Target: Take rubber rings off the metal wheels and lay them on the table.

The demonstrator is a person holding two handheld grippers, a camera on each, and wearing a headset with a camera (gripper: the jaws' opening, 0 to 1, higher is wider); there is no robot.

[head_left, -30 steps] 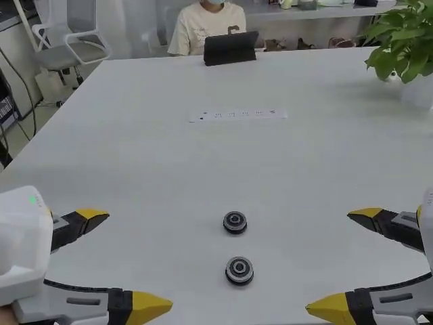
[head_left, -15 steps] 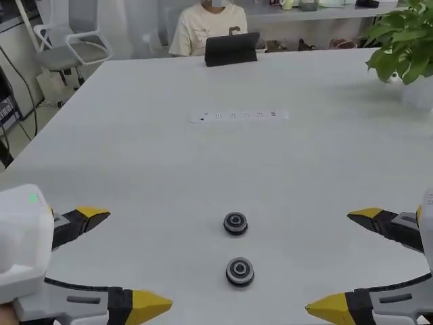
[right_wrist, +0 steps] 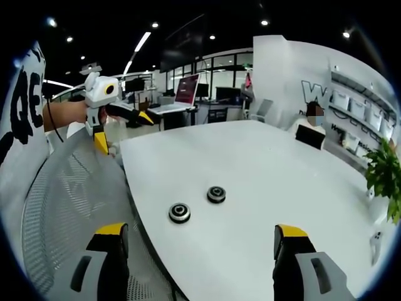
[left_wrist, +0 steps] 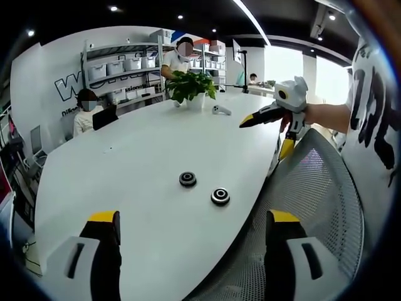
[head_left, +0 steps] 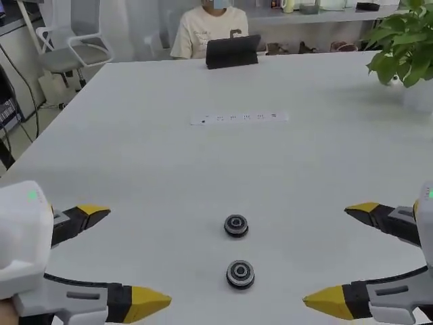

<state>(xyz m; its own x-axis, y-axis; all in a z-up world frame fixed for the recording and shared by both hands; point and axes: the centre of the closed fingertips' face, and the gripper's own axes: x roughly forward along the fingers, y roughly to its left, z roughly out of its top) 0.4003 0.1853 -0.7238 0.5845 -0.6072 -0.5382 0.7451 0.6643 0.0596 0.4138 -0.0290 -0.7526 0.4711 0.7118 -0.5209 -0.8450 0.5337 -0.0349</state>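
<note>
Near the front edge of the worktop (head_left: 203, 169), two metal wheels lie flat, one behind the other and a little apart: the near wheel (head_left: 240, 273) and the far wheel (head_left: 236, 225). Each appears to carry its dark rubber ring (head_left: 231, 274) around the rim, and no loose ring lies on the worktop, so I judge the task not yet begun, with both rings left to pull off and lay down. The left gripper (head_left: 139, 256) and the right gripper (head_left: 325, 254) hover on either side of the wheels, well apart from them, their yellow-tipped fingers (head_left: 145, 302) spread wide and grasping nothing. Against the earlier frame, the whole scene sits slightly lower, which reads as the headset tipping; wheels and grippers keep the same places relative to each other.
</note>
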